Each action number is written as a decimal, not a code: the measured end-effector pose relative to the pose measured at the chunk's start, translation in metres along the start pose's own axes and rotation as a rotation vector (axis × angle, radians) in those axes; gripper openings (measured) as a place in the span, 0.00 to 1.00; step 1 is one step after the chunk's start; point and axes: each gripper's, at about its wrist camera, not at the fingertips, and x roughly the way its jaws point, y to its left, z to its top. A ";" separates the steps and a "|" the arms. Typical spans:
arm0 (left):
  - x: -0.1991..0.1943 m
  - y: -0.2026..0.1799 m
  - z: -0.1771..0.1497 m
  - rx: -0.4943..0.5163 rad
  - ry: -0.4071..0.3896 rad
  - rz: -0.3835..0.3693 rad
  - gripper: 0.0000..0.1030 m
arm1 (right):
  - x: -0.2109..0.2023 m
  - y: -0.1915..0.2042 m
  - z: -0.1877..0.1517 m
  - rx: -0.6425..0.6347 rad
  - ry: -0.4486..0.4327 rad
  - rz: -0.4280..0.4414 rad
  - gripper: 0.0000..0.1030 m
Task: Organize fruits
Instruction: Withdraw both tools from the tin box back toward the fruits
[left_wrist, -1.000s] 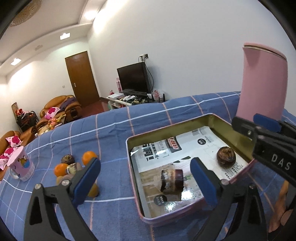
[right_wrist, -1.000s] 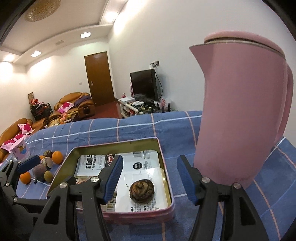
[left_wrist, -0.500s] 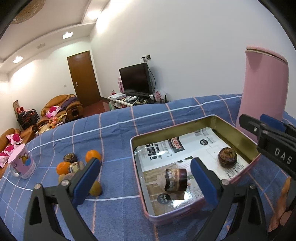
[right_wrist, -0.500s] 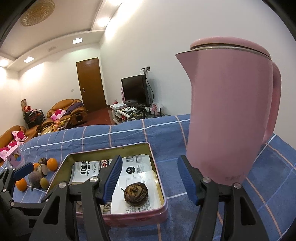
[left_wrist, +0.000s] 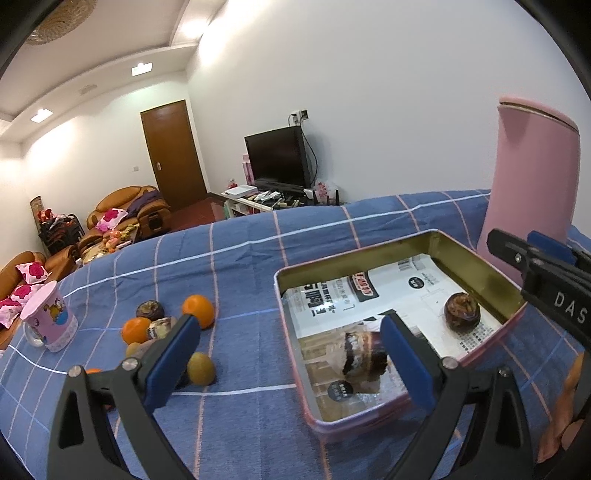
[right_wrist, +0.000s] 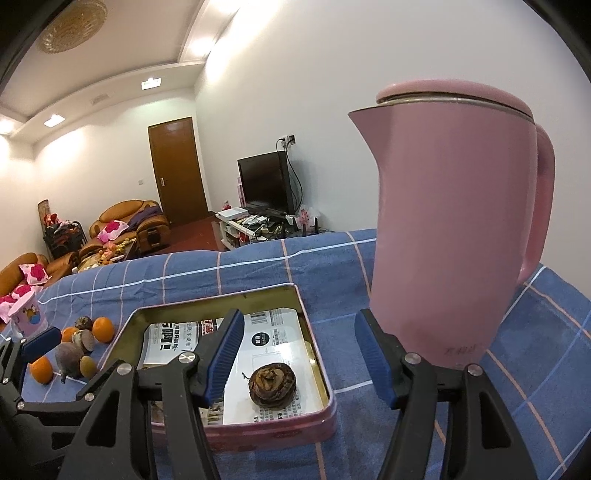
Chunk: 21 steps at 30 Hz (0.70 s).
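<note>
The left tongs (left_wrist: 288, 354) stand wide open with nothing between the blue pads. The right tongs (right_wrist: 299, 350) are open too, and they hold nothing.

Start at the left tongs and look out. Just past their left pad (left_wrist: 173, 358) lies the pile of fruits (left_wrist: 166, 328) on the blue checked cloth (left_wrist: 240, 266) of the table. There are orange ones (left_wrist: 199, 310), dark brown ones (left_wrist: 149, 309) and a yellow-green one (left_wrist: 200, 368), all close together and some touching. The pile is ahead of these tongs and off to their left side. The fruits are round, so they have no long way to line up with.

Past the right pad (left_wrist: 406, 365) of the left tongs is the pink tin tray (left_wrist: 369, 258). It is lined with printed paper. One wrapped dark thing (left_wrist: 364, 356) lies in the near part, and one dark brown fruit (left_wrist: 461, 310) lies in the far right part.

From the right tongs, that dark brown fruit is just ahead and a bit low, inside the tray. The pile is far off to their left, on the other side of the tray. A tall pink kettle (right_wrist: 450, 229) stands close on their right.

So the left tongs are much nearer the pile. I think they should swing left for the next fruit and bring it right into the tray.
</note>
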 end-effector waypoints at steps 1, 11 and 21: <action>-0.001 0.001 -0.001 0.000 -0.001 0.002 0.97 | 0.000 0.000 0.000 0.005 0.001 0.003 0.62; -0.003 0.010 -0.004 -0.013 0.000 0.007 0.97 | -0.007 0.013 -0.005 -0.003 0.006 0.021 0.62; -0.005 0.021 -0.008 -0.026 0.006 0.005 0.97 | -0.009 0.017 -0.007 0.007 0.012 0.029 0.62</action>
